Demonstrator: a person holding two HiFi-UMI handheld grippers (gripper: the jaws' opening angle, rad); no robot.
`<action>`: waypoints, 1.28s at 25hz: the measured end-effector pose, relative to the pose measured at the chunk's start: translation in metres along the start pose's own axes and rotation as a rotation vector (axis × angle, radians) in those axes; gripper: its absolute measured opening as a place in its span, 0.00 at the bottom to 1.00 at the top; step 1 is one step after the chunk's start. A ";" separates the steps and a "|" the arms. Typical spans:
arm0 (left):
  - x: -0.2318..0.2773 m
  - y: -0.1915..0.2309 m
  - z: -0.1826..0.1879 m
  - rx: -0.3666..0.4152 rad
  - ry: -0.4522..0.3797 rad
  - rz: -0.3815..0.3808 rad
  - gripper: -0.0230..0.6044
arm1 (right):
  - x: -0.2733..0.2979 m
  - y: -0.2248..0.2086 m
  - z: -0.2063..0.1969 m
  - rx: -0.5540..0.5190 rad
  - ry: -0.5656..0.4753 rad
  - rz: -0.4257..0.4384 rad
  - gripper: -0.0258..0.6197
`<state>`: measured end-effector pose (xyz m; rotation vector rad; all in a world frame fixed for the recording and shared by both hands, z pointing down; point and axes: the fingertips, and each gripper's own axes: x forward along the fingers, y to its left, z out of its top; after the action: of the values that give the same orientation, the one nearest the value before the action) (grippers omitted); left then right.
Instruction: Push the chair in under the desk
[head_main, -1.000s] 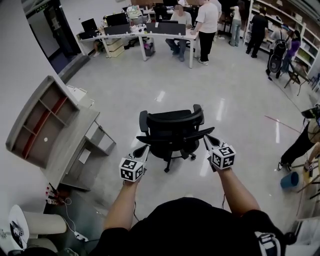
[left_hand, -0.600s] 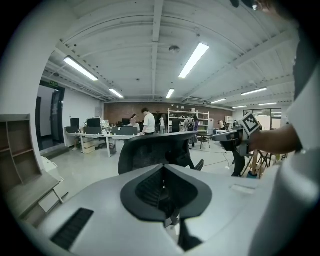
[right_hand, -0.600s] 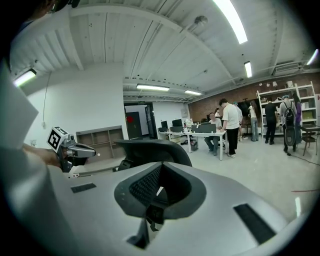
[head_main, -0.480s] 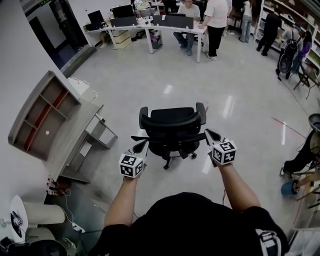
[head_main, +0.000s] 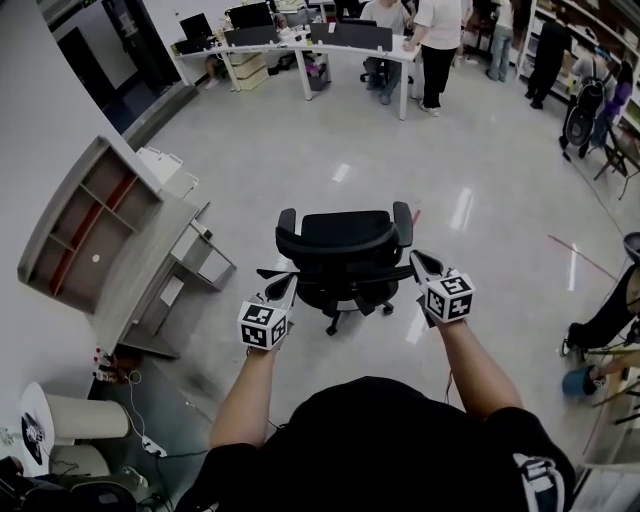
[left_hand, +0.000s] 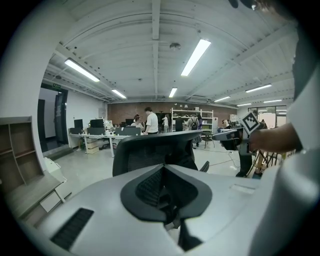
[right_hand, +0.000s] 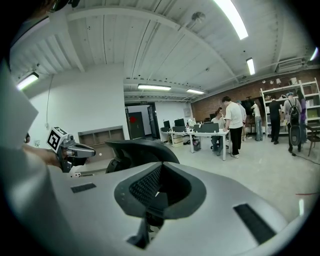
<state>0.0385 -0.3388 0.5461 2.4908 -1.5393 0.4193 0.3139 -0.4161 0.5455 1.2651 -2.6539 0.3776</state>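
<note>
Well left of my left fingers stood the grey desk (head_main: 150, 285) with its open shelf unit (head_main: 85, 225), set against the white wall. My left gripper (head_main: 283, 288) had its fingers pressed together, empty, just beside one armrest. The black chair (head_main: 345, 245) stood between my two pairs of fingers on the glossy pale floor (head_main: 480, 170), apart from the desk. My right gripper (head_main: 418, 260) was closed likewise, near the other armrest. Far beyond the fingers, people (head_main: 437, 40) stood by long white desks (head_main: 300, 45).
</note>
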 end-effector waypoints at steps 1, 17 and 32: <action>0.000 0.000 0.000 0.001 -0.002 0.003 0.05 | 0.000 -0.001 0.002 -0.003 -0.003 0.001 0.04; -0.015 0.008 0.007 0.000 -0.036 0.000 0.06 | -0.009 0.011 0.016 -0.036 -0.022 -0.029 0.04; -0.025 0.049 0.000 0.000 -0.022 -0.047 0.05 | -0.001 0.030 0.015 -0.024 -0.002 -0.101 0.04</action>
<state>-0.0162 -0.3394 0.5382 2.5344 -1.4847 0.3866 0.2903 -0.4018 0.5264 1.3865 -2.5753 0.3293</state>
